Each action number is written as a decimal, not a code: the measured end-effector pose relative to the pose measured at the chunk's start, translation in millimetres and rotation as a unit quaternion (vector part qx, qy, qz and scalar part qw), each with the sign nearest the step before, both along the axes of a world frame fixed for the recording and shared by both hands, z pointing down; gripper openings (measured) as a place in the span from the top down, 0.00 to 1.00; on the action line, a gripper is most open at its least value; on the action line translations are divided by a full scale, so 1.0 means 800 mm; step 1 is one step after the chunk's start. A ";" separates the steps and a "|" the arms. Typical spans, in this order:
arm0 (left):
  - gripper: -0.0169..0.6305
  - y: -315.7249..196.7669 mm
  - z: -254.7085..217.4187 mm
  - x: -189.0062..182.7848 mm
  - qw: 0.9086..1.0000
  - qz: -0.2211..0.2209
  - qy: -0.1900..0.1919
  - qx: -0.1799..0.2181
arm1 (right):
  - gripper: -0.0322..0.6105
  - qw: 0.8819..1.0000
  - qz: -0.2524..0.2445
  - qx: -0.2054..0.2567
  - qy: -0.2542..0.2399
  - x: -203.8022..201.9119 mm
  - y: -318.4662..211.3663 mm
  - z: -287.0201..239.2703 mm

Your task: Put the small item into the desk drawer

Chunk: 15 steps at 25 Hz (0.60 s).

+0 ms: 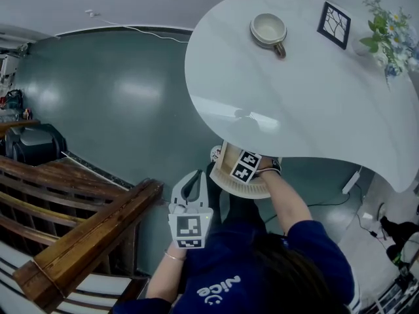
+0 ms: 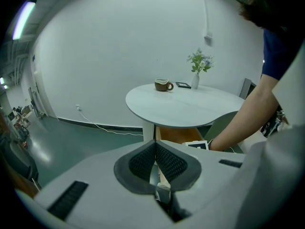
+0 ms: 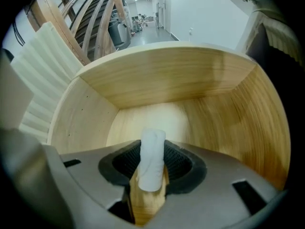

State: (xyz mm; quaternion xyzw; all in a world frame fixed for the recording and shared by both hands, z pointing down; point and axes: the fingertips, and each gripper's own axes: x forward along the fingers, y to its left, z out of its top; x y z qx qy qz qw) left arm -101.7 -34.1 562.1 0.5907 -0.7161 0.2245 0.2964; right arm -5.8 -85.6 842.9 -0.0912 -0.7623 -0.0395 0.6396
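My right gripper (image 3: 152,168) points steeply down into the open wooden drawer (image 3: 95,99) and is shut on a small white cylinder (image 3: 152,159) that stands upright between its pads. In the head view this gripper (image 1: 246,166) sits over the drawer (image 1: 226,175) under the edge of the round white table (image 1: 294,103), and the cylinder is hidden there. My left gripper (image 1: 194,183) hangs left of the drawer, apart from it. Its pads (image 2: 167,163) meet with nothing between them. The left gripper view shows the drawer (image 2: 178,135) below the tabletop (image 2: 190,106).
A cup (image 1: 269,30), a black framed square (image 1: 334,25) and a vase of flowers (image 1: 387,34) stand on the table. A wooden stair railing (image 1: 85,234) runs along the left. A white ribbed panel (image 3: 43,75) lies beside the drawer. A cable (image 1: 147,30) trails on the green floor.
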 end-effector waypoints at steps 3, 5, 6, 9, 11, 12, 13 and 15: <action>0.97 0.009 0.001 -0.002 1.000 0.001 0.001 -0.003 | 0.69 1.000 0.001 -0.006 0.007 0.000 0.007 0.002; 0.97 0.012 0.002 -0.004 1.000 0.002 0.003 -0.002 | 0.64 1.000 0.006 -0.015 0.013 0.001 0.010 0.001; 0.97 0.013 0.003 -0.006 1.000 0.002 0.004 0.000 | 0.61 1.000 0.011 -0.018 0.013 0.001 0.011 -0.001; 0.97 0.015 0.004 -0.011 1.000 0.005 0.008 0.004 | 0.57 0.999 0.024 -0.022 0.006 -0.002 0.016 -0.012; 0.97 0.013 0.003 -0.012 1.000 0.010 0.010 0.008 | 0.55 0.999 0.034 -0.020 -0.006 -0.005 0.017 -0.026; 0.97 0.011 0.003 -0.012 1.000 0.013 0.011 0.011 | 0.55 0.999 0.045 -0.018 -0.016 -0.008 0.016 -0.036; 0.97 0.008 0.002 -0.011 1.000 0.017 0.013 0.014 | 0.55 0.998 0.060 -0.017 -0.026 -0.010 0.014 -0.047; 0.97 -0.001 0.001 -0.011 0.999 0.024 0.015 0.022 | 0.55 0.995 0.084 -0.014 -0.044 -0.013 0.008 -0.068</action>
